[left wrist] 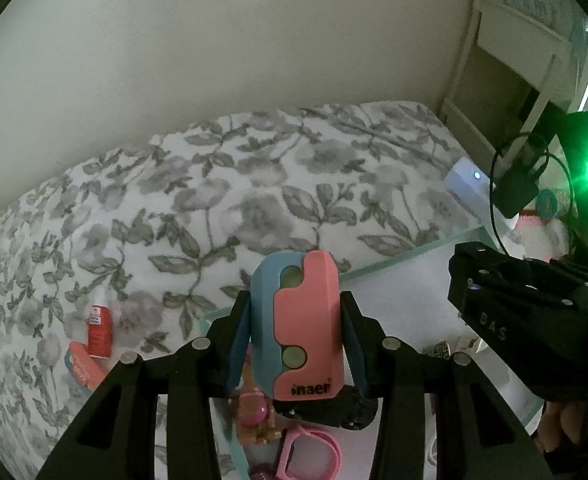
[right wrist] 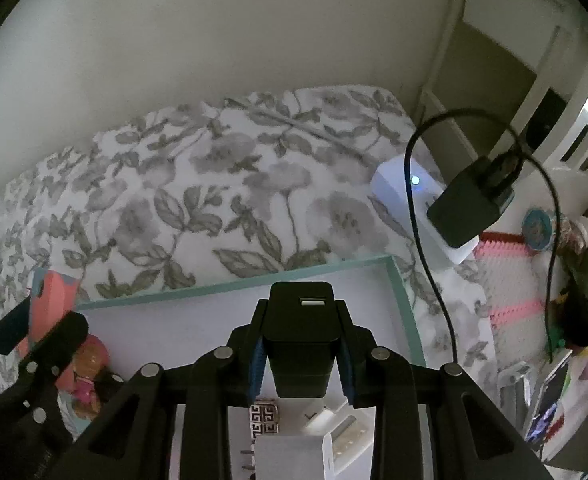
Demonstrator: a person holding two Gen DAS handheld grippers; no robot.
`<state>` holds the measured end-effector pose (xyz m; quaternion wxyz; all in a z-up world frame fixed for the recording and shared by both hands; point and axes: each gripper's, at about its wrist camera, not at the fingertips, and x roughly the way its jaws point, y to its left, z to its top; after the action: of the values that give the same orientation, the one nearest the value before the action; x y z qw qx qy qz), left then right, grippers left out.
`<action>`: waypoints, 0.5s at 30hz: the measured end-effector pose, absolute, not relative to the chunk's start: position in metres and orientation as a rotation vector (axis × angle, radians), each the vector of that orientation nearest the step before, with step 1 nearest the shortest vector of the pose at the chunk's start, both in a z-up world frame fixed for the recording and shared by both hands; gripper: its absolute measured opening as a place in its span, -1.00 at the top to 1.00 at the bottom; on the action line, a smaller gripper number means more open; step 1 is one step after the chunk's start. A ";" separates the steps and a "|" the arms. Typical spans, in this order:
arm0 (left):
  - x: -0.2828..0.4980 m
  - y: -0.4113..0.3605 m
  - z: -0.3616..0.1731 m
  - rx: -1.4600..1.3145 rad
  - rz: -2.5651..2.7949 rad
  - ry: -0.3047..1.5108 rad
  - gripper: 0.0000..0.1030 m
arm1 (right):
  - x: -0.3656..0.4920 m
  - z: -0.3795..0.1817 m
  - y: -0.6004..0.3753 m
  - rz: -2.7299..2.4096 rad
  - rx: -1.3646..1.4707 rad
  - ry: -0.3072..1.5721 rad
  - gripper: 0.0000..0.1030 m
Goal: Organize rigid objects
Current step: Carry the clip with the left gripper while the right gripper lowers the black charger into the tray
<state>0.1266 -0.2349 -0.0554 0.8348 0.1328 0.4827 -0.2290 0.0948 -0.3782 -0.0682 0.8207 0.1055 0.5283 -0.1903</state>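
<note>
**Desk:** Tray [right wrist: 408, 304] with a mint rim, lying on a flowered bedspread [right wrist: 198, 184]. What are the two tongs carrying over it?

**Photographer:** Left gripper [left wrist: 294, 342] is clamped on a pink-and-blue case [left wrist: 300, 324], pads pressing its long sides, held above the tray's near left corner. Right gripper [right wrist: 300, 350] is clamped on a black charger block [right wrist: 300, 336], its port facing away from the camera, poised over the tray's middle.

**Desk:** Why there?

**Photographer:** My reading: the tray is the sorting spot. Inside it, below the left gripper, sit a small doll [left wrist: 254, 408] and a pink frame-shaped piece [left wrist: 308, 454]; below the right one, white adapters [right wrist: 334, 436] and a patterned tile [right wrist: 265, 418]. Toys toward the tray's left, electronics toward its right, so each hand seems to be bringing its item to the matching group.

**Desk:** Anything outside the tray?

**Photographer:** A red bottle [left wrist: 99, 330] on the bedspread, left of the tray; a white box with a lit dot [right wrist: 410, 196] beyond its far right corner.
</note>
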 end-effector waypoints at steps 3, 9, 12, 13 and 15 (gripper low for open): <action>0.126 -0.236 -0.058 0.292 -0.478 1.021 0.14 | 0.095 -0.074 -0.378 -0.403 0.225 1.140 0.38; 0.125 -0.238 -0.061 0.300 -0.480 1.026 0.14 | 0.097 -0.089 -0.378 -0.394 0.233 1.177 0.38; 0.125 -0.238 -0.061 0.303 -0.473 1.021 0.14 | 0.097 -0.091 -0.377 -0.393 0.229 1.183 0.38; 0.126 -0.238 -0.061 0.303 -0.471 1.021 0.14 | 0.097 -0.092 -0.377 -0.393 0.228 1.185 0.38; 0.127 -0.236 -0.061 0.299 -0.466 1.026 0.13 | 0.097 -0.092 -0.377 -0.394 0.229 1.188 0.38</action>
<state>0.1266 -0.2363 -0.0611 0.8350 0.1411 0.4843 -0.2199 0.0974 -0.3769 -0.0922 0.8043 0.1070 0.5547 -0.1841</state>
